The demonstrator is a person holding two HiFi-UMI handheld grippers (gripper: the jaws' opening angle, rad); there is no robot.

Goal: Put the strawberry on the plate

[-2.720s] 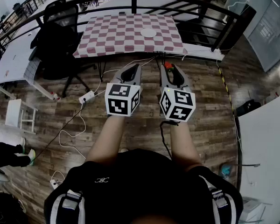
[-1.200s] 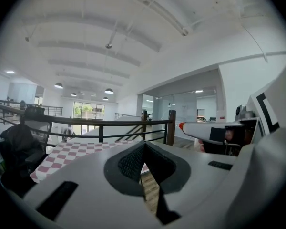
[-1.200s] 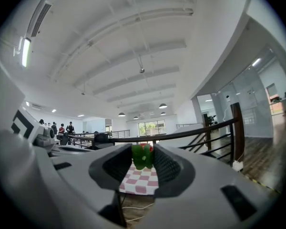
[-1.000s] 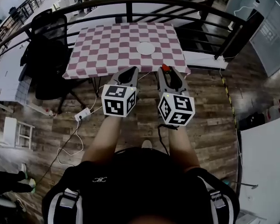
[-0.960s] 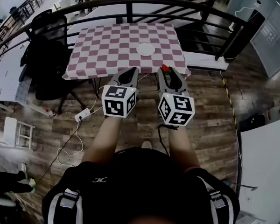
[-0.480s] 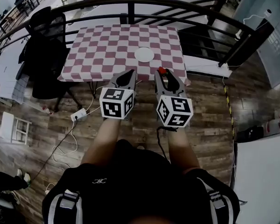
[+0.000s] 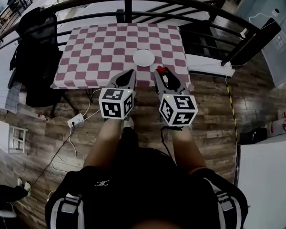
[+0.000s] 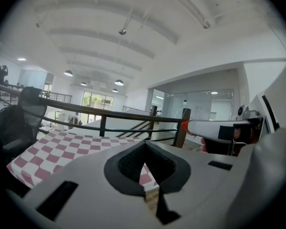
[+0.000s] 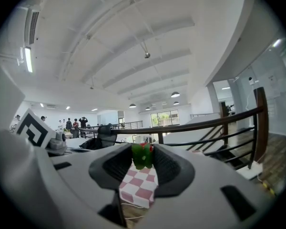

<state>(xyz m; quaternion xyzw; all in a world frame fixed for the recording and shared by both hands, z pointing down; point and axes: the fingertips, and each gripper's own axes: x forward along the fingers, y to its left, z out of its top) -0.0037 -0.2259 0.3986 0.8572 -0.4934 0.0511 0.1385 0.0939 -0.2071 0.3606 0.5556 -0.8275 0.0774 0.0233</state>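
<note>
My right gripper [image 7: 160, 75] pinches the strawberry [image 9: 142, 155]; my left gripper [image 7: 129, 74] is pressed together, empty. I should reach over the plate [image 7: 144, 57], lower close, then release gently.

A white plate [image 7: 144, 57] lies on a red-and-white checked table [image 7: 95, 51], just ahead of the jaws.

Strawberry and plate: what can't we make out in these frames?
- Strawberry: the right tool view shows only its green top, and the right tool covers its sides. In the head view it is a tiny red speck.
- Plate: seen in the head view only, too small to judge its surface. It is in neither tool view.
- Table: in the head view both tools cover part of its near edge.
</note>
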